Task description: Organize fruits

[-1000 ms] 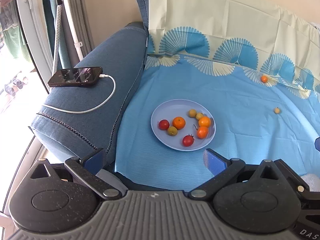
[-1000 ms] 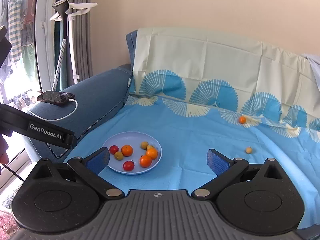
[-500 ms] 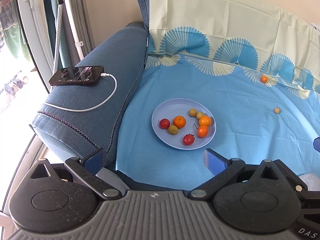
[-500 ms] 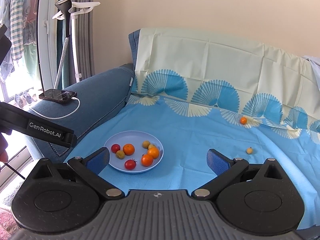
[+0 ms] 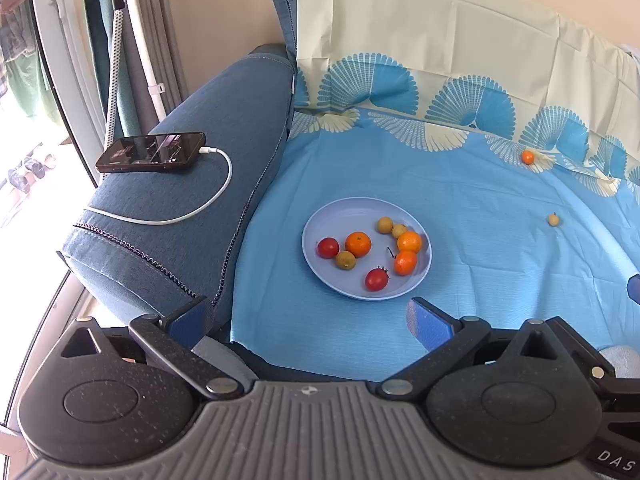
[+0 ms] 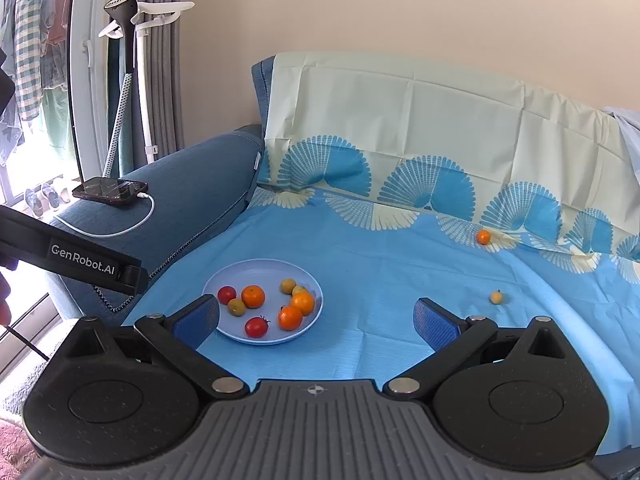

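A pale blue plate lies on the blue sheet over the sofa seat. It holds several small fruits: red tomatoes, oranges and yellowish ones. Off the plate, a loose orange rests by the backrest, and a small yellow fruit sits on the sheet to the right. My left gripper hangs open at the sofa's front edge, just short of the plate. My right gripper is open too, with nothing between its fingers, and the plate is by its left finger.
A phone with a white charging cable lies on the blue armrest at left. A garment steamer stand rises by the curtain and window. The left gripper's body crosses the left edge of the right wrist view.
Both views have shifted slightly: the plate and phone sit a touch further right in frame than a second ago. Both grippers stay open and no fruit has moved.
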`<state>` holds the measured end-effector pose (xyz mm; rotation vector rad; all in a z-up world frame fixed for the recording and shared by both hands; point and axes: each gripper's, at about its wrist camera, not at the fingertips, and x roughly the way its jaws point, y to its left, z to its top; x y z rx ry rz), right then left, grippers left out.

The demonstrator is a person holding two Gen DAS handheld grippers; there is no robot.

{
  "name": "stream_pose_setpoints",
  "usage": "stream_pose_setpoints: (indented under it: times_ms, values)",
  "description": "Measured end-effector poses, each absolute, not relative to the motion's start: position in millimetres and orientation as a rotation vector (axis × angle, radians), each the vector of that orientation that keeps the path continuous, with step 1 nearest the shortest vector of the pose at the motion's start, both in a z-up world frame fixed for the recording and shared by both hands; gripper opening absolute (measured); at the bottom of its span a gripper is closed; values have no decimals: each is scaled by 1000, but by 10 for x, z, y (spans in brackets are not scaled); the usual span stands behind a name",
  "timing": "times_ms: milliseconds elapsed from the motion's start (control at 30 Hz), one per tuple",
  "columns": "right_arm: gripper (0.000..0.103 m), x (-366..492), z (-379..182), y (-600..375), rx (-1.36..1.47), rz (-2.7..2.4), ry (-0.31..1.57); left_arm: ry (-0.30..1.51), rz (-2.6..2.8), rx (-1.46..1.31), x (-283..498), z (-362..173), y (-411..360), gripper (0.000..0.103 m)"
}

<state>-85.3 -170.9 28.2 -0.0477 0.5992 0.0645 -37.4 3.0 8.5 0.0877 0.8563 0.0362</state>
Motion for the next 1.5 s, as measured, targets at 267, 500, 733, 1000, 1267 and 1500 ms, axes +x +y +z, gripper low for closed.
stream_pose_setpoints:
  times_ms: [267,500,733,1000,1267,1500]
  values:
    - [102,-843,257,-1731,-43,62,607,869,35,93,-342,50,11,103]
    - [102,-798,205,-1748,-33,57,625,887,30,105,-284,-8,-20,103]
    - [102,-722,122,-1801,-14,45,652,916,27,114,-200,-76,-47,103]
    - [102,-567,-60,-1946,34,5,702,966,29,127,33,-185,-110,103]
    - [102,-252,-384,-2525,92,-173,704,1021,45,185,502,-296,-328,103]
    - [102,352,-858,-3446,128,-406,662,1086,-9,193,1207,-401,-827,103]
